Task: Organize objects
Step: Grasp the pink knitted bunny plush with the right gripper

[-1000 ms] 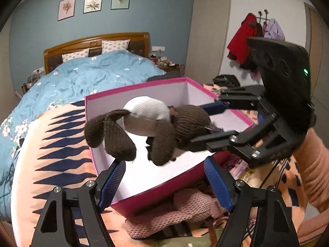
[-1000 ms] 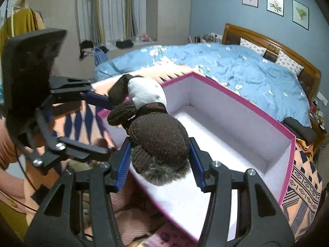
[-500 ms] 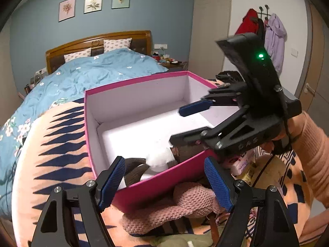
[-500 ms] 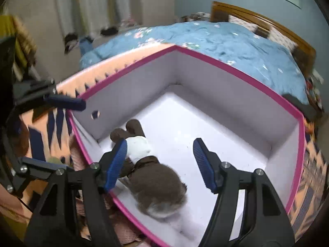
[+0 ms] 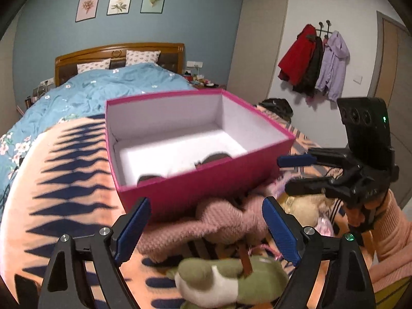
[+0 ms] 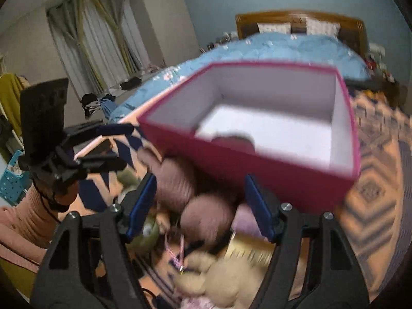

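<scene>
A pink box point(image 5: 206, 180) with a white inside stands on the patterned blanket; it also shows in the right wrist view point(image 6: 257, 164). The brown and white plush toy point(image 5: 213, 157) lies inside it, near the front wall, mostly hidden. My left gripper point(image 5: 204, 228) is open and empty, above a pink knitted item point(image 5: 221, 221) and a green plush point(image 5: 231, 280). My right gripper point(image 6: 199, 204) is open and empty, in front of the box over brown-pink knitted items point(image 6: 177, 180) and a beige plush point(image 6: 226, 278). The right gripper also shows in the left wrist view point(image 5: 291, 172).
An orange blanket with dark blue triangles point(image 5: 64, 180) covers the surface. A bed with a blue duvet point(image 5: 103, 90) lies behind the box. Coats point(image 5: 316, 61) hang on the right wall. A blue basket point(image 6: 10, 177) stands at far left.
The right gripper lowered the brown and white plush toy into the box, let it go and pulled back out to the front. Both grippers now sit lower, in front of the box.
</scene>
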Demonstrator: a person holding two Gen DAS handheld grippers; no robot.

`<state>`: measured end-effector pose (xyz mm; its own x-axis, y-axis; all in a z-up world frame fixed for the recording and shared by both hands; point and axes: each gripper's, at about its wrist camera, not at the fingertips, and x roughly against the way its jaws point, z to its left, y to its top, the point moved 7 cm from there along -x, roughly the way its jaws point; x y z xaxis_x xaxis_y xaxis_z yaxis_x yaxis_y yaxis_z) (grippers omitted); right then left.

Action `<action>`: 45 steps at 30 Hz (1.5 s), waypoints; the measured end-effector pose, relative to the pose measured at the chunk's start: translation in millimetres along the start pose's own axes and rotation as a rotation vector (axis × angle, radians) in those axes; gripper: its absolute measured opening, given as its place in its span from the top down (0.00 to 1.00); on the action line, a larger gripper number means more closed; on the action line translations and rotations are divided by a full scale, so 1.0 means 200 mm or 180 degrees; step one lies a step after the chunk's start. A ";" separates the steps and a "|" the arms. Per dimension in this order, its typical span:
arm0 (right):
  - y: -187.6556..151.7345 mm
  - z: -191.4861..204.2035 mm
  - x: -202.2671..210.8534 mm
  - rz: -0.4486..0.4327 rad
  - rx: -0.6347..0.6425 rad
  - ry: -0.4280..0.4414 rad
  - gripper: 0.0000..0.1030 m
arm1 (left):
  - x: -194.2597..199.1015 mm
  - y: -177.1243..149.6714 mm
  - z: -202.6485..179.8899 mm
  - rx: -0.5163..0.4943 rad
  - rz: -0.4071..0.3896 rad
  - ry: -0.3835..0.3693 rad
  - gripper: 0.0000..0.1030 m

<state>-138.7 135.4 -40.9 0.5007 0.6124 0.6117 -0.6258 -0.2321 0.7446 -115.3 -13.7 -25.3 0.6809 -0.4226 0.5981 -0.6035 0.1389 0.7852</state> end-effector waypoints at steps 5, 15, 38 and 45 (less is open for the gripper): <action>-0.13 0.00 -0.09 0.0197 -0.0154 -0.0102 0.30 | -0.06 -0.06 0.02 0.0100 0.0145 -0.0005 0.13; -0.13 0.08 -0.11 0.0223 0.0065 -0.0212 0.34 | -0.11 -0.12 0.02 0.0023 0.0291 0.0038 0.14; -0.20 0.04 -0.27 0.0553 0.0013 -0.0336 0.37 | -0.11 -0.22 0.00 -0.0176 0.0517 0.0058 0.18; -0.22 0.04 -0.24 0.0485 0.0105 -0.0419 0.43 | -0.13 -0.19 -0.02 -0.0263 0.0547 0.0084 0.18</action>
<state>-131.1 110.1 -101.5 0.4770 0.4649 0.7459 -0.6813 -0.3406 0.6479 -108.5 -5.0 -71.1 0.5820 -0.3629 0.7278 -0.6765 0.2805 0.6809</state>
